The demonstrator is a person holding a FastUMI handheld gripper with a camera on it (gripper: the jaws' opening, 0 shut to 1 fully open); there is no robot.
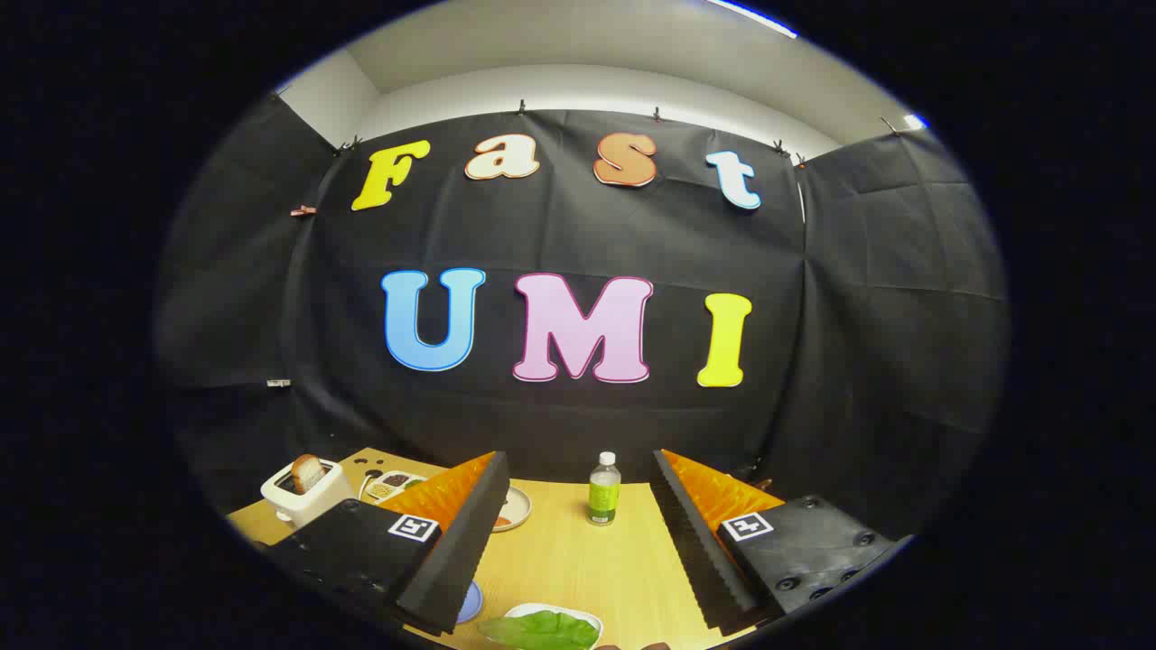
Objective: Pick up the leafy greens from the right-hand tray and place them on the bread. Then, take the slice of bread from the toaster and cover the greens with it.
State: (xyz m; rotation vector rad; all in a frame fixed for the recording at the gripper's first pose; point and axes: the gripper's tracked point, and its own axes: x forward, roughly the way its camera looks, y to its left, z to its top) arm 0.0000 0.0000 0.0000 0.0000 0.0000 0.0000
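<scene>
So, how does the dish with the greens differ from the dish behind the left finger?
The white dish with the leafy greens lies between the open hand-held gripper's fingers, close by; the small dish sits farther off, half hidden behind the left finger. The near dish carries a big green leaf, the far dish something small and reddish. Both rest on the wooden table.

The tool [578, 533] gapes wide above the table [578, 560], leafy greens [539, 629] lying between its fingers.

Fisheye on the hand-held gripper [578, 506], level over table [578, 560], facing booth wall [578, 244]
</scene>
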